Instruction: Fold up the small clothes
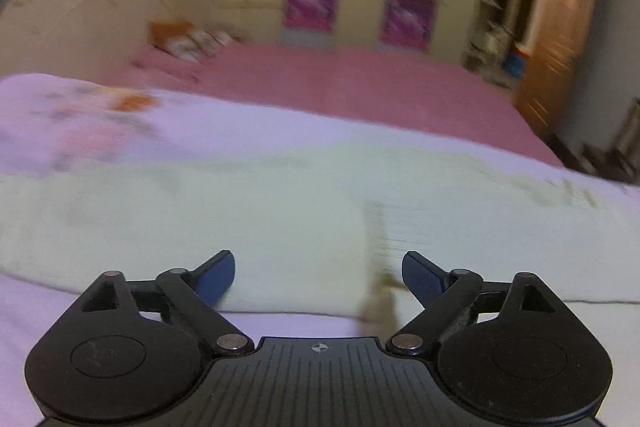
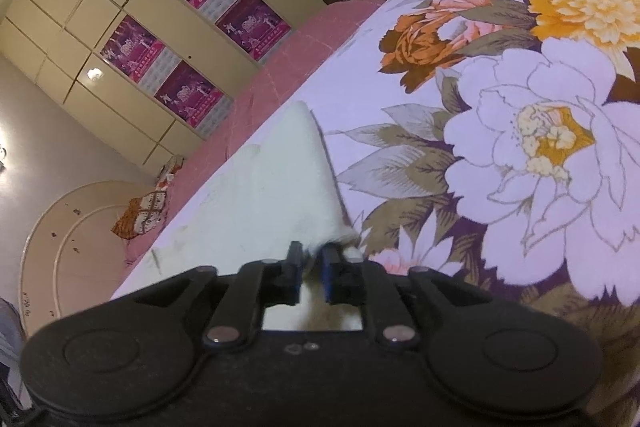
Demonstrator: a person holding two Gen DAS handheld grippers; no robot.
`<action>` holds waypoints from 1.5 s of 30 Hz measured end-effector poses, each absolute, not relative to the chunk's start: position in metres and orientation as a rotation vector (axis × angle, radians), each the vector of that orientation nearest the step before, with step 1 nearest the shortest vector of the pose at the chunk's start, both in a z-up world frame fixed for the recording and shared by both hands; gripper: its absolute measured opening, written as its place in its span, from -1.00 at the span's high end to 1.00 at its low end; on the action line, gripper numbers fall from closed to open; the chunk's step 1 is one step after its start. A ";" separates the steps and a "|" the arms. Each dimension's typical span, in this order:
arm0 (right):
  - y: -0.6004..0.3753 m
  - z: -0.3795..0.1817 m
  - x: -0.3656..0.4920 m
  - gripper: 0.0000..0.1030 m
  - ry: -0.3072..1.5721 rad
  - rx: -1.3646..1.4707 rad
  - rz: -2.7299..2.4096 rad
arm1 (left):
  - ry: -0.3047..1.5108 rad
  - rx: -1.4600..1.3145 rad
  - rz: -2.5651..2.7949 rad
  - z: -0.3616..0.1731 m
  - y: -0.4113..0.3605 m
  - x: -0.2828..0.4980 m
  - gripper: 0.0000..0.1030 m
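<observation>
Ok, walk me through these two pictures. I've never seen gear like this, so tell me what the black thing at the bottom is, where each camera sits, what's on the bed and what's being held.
The black shape at the bottom of each picture is a hand-held tool with two fingers tipped with blue pads. A person carries one in each hand; there is no robot arm. Each tool has a wide-angle camera looking forward along its fingers, which is why the room looks bent.

The left wrist view shows the left tool, its fingers spread wide with nothing between them. Ahead of it lies a pale green garment on a white floral sheet, with a pink bedspread beyond. This picture is blurred.

The right wrist view shows the right tool, its fingers nearly closed and pinching a corner of the same garment. The big printed flowers belong to the sheet.
</observation>
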State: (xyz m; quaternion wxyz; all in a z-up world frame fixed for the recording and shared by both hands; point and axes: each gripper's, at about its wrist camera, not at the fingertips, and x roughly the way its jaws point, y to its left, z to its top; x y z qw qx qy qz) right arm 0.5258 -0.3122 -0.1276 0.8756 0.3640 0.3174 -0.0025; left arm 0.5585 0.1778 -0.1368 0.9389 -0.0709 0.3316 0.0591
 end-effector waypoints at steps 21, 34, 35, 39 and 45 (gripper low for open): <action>-0.244 -0.104 0.528 0.55 0.682 0.666 0.103 | 0.415 -0.957 0.436 -0.191 0.447 0.452 0.29; -0.229 -0.103 0.534 0.55 0.686 0.658 0.097 | 0.468 -0.583 0.019 -0.121 0.315 0.557 0.96; -0.230 -0.102 0.533 0.55 0.685 0.657 0.099 | 0.480 -0.556 -0.024 -0.117 0.290 0.568 0.96; -0.238 -0.099 0.529 0.55 0.673 0.656 0.095 | 0.542 -0.441 -0.184 -0.111 0.187 0.600 0.96; -0.267 -0.093 0.520 0.55 0.641 0.700 0.067 | 0.634 -0.292 -0.319 -0.108 0.066 0.613 0.96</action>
